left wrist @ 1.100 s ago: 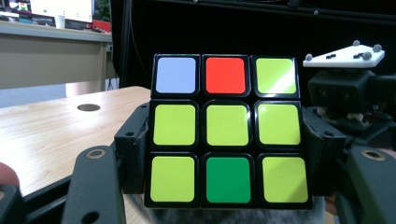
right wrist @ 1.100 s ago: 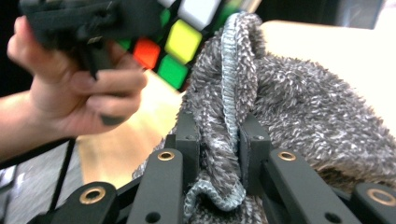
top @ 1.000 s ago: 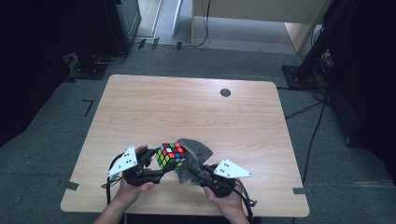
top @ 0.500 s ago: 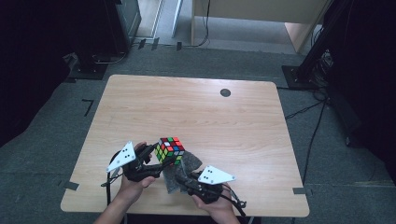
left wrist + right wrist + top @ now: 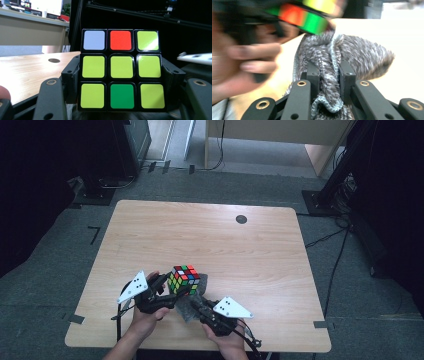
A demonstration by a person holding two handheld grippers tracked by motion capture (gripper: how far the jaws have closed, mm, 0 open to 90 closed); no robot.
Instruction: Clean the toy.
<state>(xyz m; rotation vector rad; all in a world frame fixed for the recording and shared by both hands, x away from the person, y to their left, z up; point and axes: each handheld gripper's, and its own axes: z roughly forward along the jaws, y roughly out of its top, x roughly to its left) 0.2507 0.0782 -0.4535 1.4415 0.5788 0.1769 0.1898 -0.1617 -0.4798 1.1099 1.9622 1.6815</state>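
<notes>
Cube (image 5: 121,70), one, is sitting clamped in the left gripper (image 5: 162,287); one grey cloth (image 5: 342,60) (bunched) is being pinched by the right gripper (image 5: 329,82).

High view looks down on the table (image 5: 150,235) — tong cameras close, level.

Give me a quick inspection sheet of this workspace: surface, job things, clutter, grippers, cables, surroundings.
Surface: wooden table, with a dark round spot near the far edge.
Job's things: puzzle cube, scrambled; grey cloth bunched beside and under it.
Clutter: nothing seen.
Grippers: left gripper clamps the cube's sides; right gripper pinches the cloth.
Cables: one trails from each gripper; others lie on the floor at right.
Surroundings: grey carpet, dark stands, a wooden desk beyond.
</notes>
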